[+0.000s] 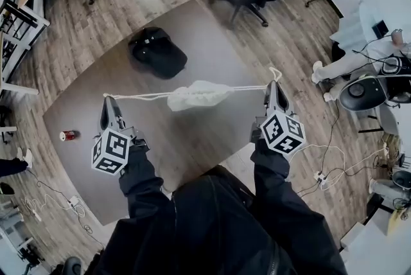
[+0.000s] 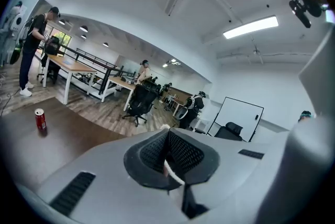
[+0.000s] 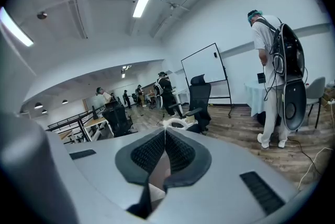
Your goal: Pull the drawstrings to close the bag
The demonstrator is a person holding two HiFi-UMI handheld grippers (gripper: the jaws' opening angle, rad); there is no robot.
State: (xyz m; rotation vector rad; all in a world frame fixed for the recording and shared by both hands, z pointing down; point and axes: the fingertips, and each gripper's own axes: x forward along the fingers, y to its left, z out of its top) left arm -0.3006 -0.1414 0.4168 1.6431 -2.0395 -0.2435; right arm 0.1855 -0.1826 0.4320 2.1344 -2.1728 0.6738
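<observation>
Left gripper (image 1: 107,102) jaws pinched tight on left cord (image 2: 173,172). Right gripper (image 1: 275,88) likewise clamped on right cord (image 3: 176,123), its loop poking out past the tips. Both cords run taut from the jaws inward to bag (image 1: 196,95), bunched midway between the two grippers, over table (image 1: 192,29); touching it or not, can't tell. Risks, my judgement: thin cord slides out of the pads under a harder pull; uneven pull drags bag toward one jaw; cord jams in the puckered mouth. Arms spread wide, reaching forward, grippers pointing away from the person.
</observation>
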